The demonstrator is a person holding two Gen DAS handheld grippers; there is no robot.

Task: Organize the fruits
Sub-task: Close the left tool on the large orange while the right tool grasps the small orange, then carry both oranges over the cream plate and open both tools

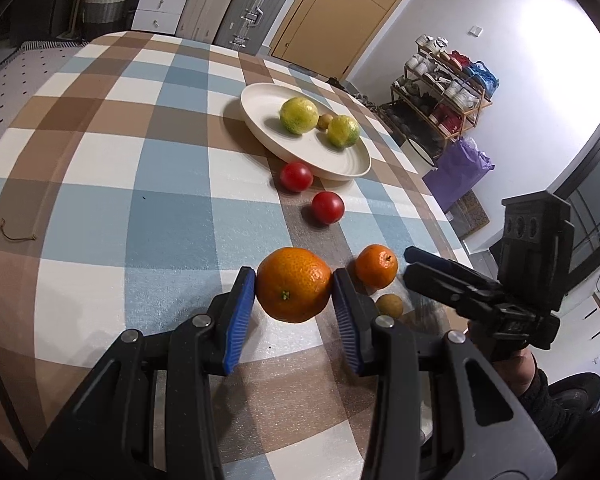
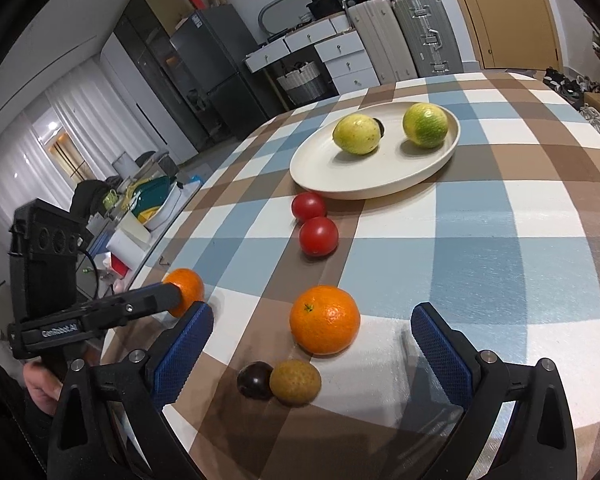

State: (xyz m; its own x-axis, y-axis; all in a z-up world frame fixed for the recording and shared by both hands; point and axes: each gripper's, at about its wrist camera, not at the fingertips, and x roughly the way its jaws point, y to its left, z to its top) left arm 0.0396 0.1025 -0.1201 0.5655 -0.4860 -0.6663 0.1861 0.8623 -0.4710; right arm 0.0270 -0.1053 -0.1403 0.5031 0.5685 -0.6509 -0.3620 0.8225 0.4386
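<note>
A round table (image 1: 100, 168) covered in a blue, brown and white checked cloth carries the fruit. Toward its far side sits an oval cream plate (image 1: 260, 120) holding two yellow-green citrus fruits (image 1: 299, 115) and a small brownish fruit (image 1: 325, 121) between them. Just in front of the plate lie two red tomatoes (image 1: 296, 176), near each other on a brown stripe.

The left gripper (image 1: 293, 294) has its blue-padded jaws clenched on a large orange mandarin (image 1: 294, 290), one pad against each side. Beside it on the cloth rests a second orange mandarin (image 2: 325, 320), and nearer the table edge a small tan rough-skinned fruit (image 2: 295, 382) touches a dark purple round fruit (image 2: 255, 380). The right gripper (image 2: 312, 344) hovers over these with its jaws released and wide apart, gripping nothing.

A short piece of brown string (image 1: 18, 232) lies on the cloth at the left. Behind the table stand silver hard-shell suitcases (image 1: 256, 4), a white drawer unit (image 1: 162, 0), a woven basket (image 1: 106, 0) and a tan wooden door (image 1: 340, 8); a shoe rack (image 1: 444, 88) lines the white wall, with a purple bag (image 1: 460, 168) beside it. A dark refrigerator (image 2: 216, 60) and white curtains (image 2: 40, 152) show in the right wrist view.
</note>
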